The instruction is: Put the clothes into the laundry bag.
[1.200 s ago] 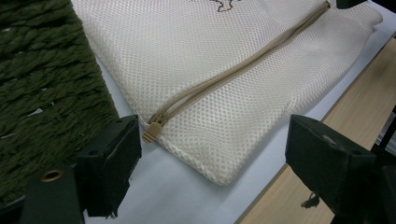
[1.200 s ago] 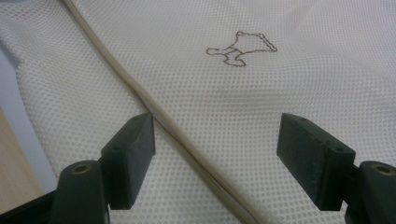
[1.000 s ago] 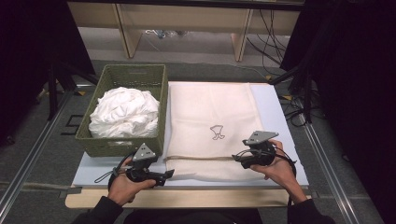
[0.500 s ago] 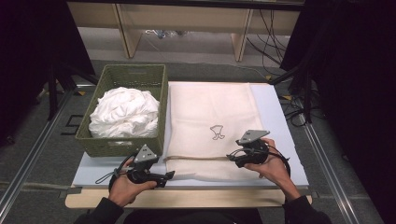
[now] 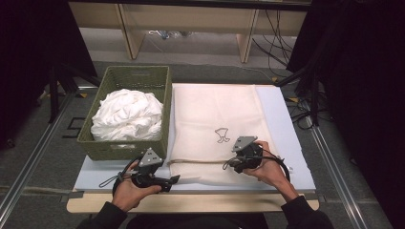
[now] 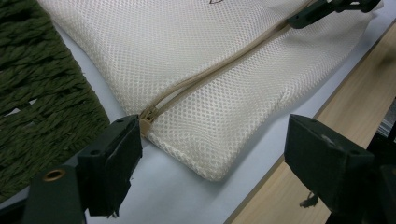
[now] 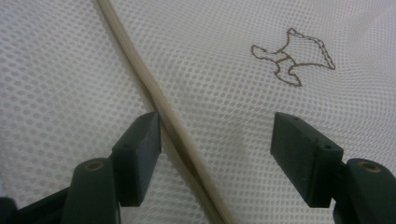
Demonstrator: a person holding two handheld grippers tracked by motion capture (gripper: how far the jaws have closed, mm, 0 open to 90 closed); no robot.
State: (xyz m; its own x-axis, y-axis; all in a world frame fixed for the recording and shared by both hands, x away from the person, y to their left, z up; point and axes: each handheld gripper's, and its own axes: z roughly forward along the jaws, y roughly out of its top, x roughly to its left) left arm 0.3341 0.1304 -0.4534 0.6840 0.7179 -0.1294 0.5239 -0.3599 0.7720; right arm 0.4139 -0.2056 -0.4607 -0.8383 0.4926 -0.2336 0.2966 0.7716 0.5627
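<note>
Item: cream mesh laundry bag, lying flat on the pale blue mat, just beside the green woven basket that holds a heap of white cloth. Zipper runs along the bag's near edge; its slider sits at the corner nearest the basket, so we judge the bag still zipped. Left gripper: jaws spread wide, one just beside the slider, gripping nothing; against the picture of a second ago it has hardly moved. Right gripper: jaws wide, now low over the mesh astride the zipper line near the small stitched emblem; a second ago it was farther toward the mat's right edge, so we record a shift inward along the bag. Whether its pads already touch the fabric we cannot tell at this angle. Reading: both tools are placed for opening, the right to pin the bag, the left to take the slider; neither grip is made yet.
</note>
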